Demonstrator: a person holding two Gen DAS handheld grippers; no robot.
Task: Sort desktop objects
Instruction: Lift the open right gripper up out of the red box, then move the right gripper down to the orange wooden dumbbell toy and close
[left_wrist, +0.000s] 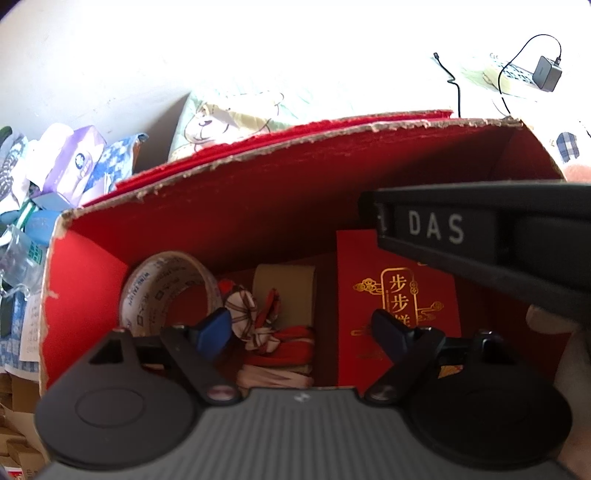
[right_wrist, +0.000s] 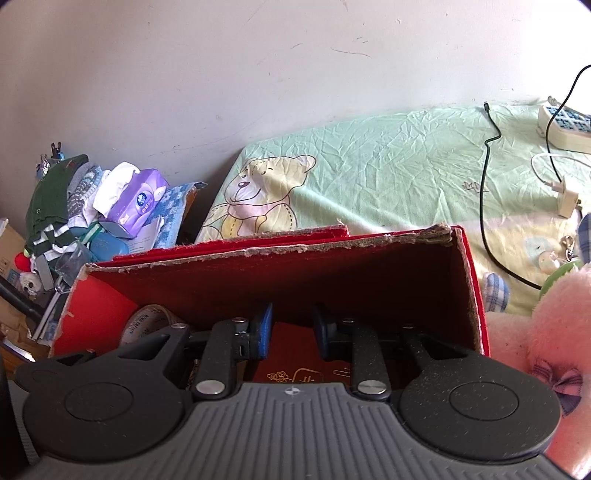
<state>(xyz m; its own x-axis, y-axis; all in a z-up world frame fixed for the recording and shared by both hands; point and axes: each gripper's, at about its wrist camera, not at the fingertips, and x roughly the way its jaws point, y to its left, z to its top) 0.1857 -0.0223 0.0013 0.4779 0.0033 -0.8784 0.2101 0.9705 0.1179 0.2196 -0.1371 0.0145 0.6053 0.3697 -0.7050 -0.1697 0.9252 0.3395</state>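
Observation:
A torn red cardboard box (left_wrist: 258, 173) stands open below both grippers. On its floor lie a roll of clear tape (left_wrist: 166, 288), a bundle of red-and-white knotted cloth (left_wrist: 258, 328), a beige piece (left_wrist: 291, 288) and a red envelope with gold characters (left_wrist: 399, 295). My left gripper (left_wrist: 301, 332) hangs over the box with its jaws wide open and nothing between them. A dark housing marked DAS (left_wrist: 436, 227) crosses the upper right of the left wrist view. My right gripper (right_wrist: 292, 332) sits over the box (right_wrist: 295, 273) with a narrow, empty gap between its blue pads; the envelope (right_wrist: 295, 369) and tape (right_wrist: 147, 325) lie underneath.
Behind the box lies a green bear-print sheet (right_wrist: 369, 177) with a black cable (right_wrist: 484, 184), a power strip (right_wrist: 565, 125) and a white charger (right_wrist: 565, 199). A pile of clothes (right_wrist: 55, 199) and a purple tissue pack (right_wrist: 140, 199) sit left. A pink plush toy (right_wrist: 546, 332) presses in at right.

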